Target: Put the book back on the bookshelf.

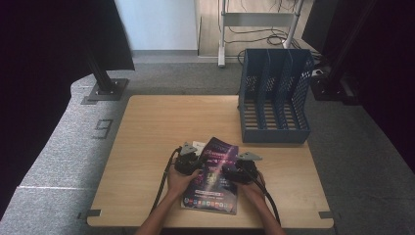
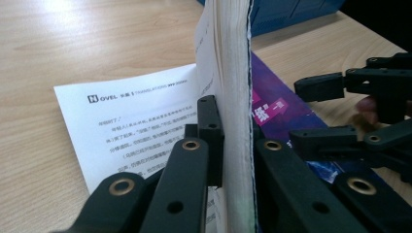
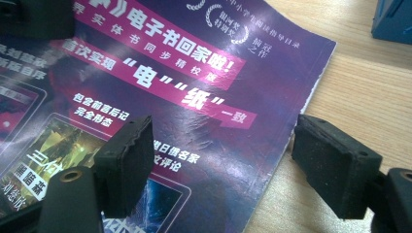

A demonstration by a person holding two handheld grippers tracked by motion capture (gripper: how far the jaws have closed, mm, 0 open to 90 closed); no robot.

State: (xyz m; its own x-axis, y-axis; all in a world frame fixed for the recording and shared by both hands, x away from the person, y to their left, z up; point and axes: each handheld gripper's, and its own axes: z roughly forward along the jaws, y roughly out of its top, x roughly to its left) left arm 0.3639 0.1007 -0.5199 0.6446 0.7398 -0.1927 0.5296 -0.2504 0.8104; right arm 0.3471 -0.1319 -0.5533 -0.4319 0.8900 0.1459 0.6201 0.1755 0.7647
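Nearest, at the counter's (image 1: 147,147) front edge, a purple-covered book (image 1: 213,174) is seen in the high view, lying between two hands, its lower edge close to the person. On its left side the left gripper (image 1: 188,160) is held, and on its right side the right gripper (image 1: 241,171). In the left gripper view, a thick block of the book's pages (image 2: 235,97) is raised on edge and is clamped between the two black jaws, which are pressed against it from both sides; a printed white page (image 2: 131,121) is left flat on the counter to one side of the block, and the purple cover (image 2: 282,107) to the other. In the right gripper view, the right gripper's jaws are spread wide apart with nothing between the pads (image 3: 127,160); one pad is placed over the glossy purple cover (image 3: 184,97), the other beyond the book's outer edge, above the bare wood (image 3: 369,92). Farther back, well apart from the book, a blue slotted file rack (image 1: 274,98) is stood at the counter's far right corner
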